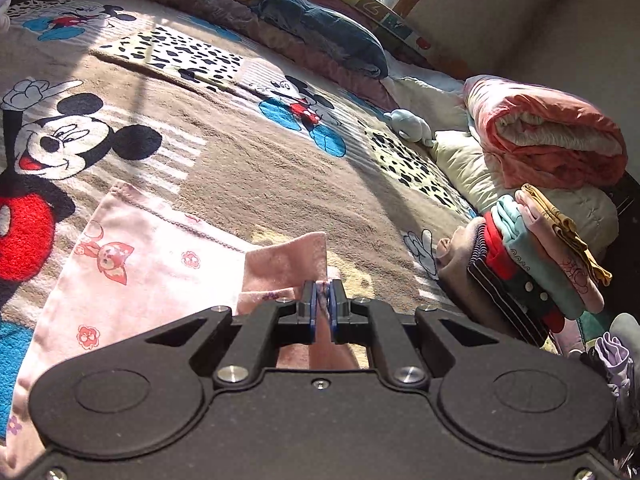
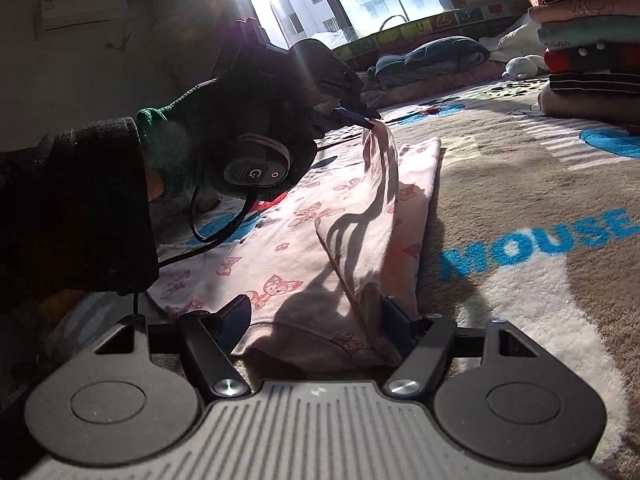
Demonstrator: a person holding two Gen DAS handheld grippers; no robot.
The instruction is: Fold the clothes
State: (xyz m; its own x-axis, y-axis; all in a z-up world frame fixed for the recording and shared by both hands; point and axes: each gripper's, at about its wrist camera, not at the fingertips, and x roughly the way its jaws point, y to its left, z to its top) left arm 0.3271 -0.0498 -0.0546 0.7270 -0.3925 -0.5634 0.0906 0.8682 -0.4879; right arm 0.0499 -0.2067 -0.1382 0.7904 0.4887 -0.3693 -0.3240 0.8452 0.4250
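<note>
Garment (image 2: 320,240): pink print, half-folded on the bed blanket (image 1: 260,168). Our left tool (image 1: 324,304) is clamped on a raised edge of it. Our right tool (image 2: 316,320) sits spread wide around the near hem, not yet closed. Risks: thin fabric slips from the left pinch if we pull before the right grips; the fold goes skewed; plush blanket drags the cloth. Folded stack (image 1: 536,256) is well apart.
</note>
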